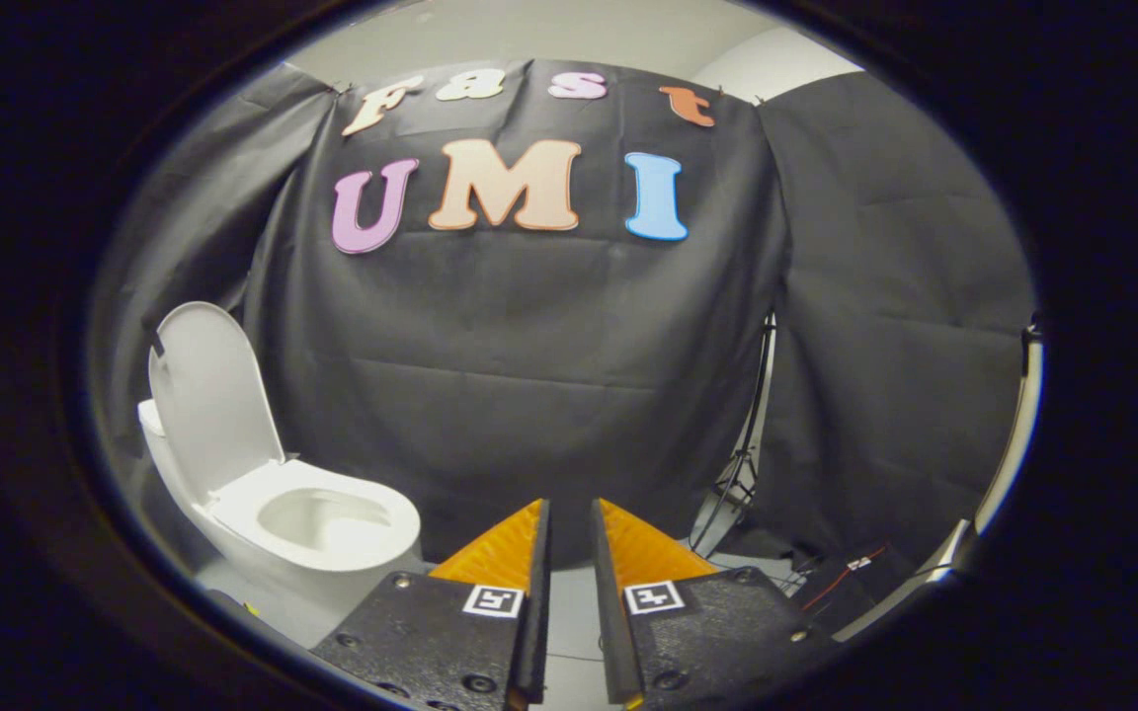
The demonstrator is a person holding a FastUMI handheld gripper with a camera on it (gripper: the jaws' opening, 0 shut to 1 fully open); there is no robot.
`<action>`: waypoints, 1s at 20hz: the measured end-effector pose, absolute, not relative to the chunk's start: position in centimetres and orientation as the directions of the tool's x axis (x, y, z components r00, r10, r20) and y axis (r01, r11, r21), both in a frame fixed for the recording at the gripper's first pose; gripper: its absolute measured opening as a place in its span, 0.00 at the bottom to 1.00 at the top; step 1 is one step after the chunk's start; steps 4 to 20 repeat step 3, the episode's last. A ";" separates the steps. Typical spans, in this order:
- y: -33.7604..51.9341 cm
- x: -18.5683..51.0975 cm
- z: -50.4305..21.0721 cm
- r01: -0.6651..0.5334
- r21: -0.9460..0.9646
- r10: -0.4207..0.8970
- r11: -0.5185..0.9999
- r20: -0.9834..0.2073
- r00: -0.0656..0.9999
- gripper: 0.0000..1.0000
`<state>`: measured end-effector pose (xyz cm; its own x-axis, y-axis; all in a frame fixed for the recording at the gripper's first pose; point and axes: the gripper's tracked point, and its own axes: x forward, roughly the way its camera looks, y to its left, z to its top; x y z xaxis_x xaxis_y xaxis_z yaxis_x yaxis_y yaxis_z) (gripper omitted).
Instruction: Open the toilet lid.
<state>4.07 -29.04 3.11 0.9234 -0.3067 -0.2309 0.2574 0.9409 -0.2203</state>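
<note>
The lid is standing upright over the toilet, far left of the claw, whose fingers are holding nothing, slightly parted. Opening looks done; nothing more seems needed.

The toilet is set well left of the gripper, whose nearly closed fingers hold nothing; its lid is raised upright behind the bowl, against the cloth wall.
</note>
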 end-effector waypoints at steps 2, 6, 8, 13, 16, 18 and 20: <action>-28.4 4.0 3.2 0.233 -0.229 -0.284 0.945 -0.225 0.932 0.23; -28.1 4.1 3.1 0.220 -0.234 -0.273 0.947 -0.225 0.935 0.23; -28.1 4.1 3.1 0.220 -0.234 -0.273 0.947 -0.225 0.935 0.23; -28.1 4.1 3.1 0.220 -0.234 -0.273 0.947 -0.225 0.935 0.23; -28.1 4.1 3.1 0.220 -0.234 -0.273 0.947 -0.225 0.935 0.23; -28.1 4.1 3.1 0.220 -0.234 -0.273 0.947 -0.225 0.935 0.23; -28.1 4.1 3.1 0.220 -0.234 -0.273 0.947 -0.225 0.935 0.23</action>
